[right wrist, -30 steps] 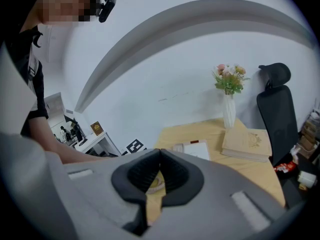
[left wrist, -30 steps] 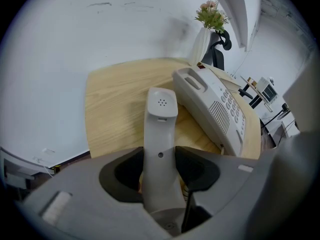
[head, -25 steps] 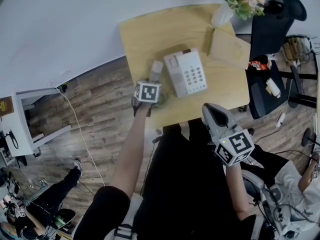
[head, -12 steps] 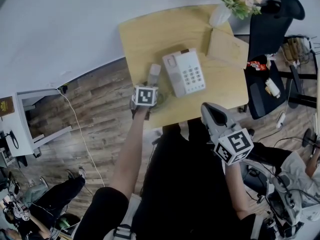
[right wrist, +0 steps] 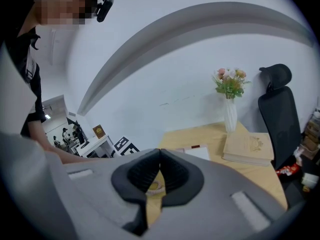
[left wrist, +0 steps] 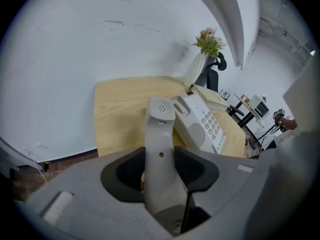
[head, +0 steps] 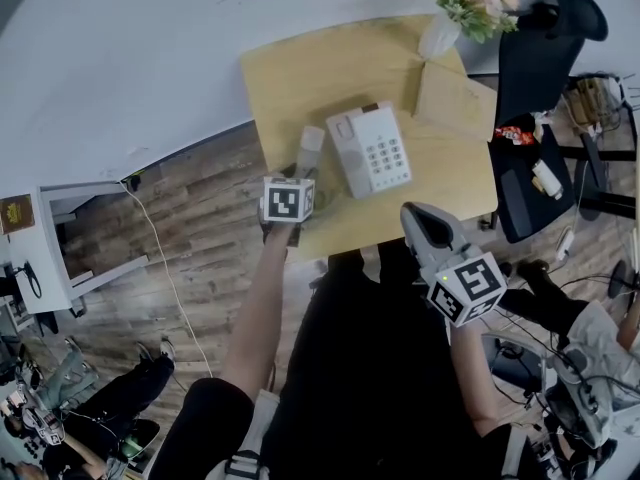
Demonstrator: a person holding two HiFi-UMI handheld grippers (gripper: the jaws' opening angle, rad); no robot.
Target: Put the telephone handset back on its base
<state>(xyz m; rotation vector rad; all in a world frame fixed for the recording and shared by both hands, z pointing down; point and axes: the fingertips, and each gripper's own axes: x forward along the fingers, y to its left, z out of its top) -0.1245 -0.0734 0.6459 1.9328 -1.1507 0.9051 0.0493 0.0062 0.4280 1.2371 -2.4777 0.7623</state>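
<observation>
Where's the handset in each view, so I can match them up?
Head view: centre, the handset just left of the base.
Left gripper view: dead centre, clamped in the left gripper's tongs.
Right gripper view: not in it.
Shared landmark: the vase, top right in the head view, upper middle in the left one, right of centre in the right one.

Wooden table [head: 300, 78] bears telephone base [head: 372, 148], book [head: 457, 96], vase [head: 438, 36].
</observation>
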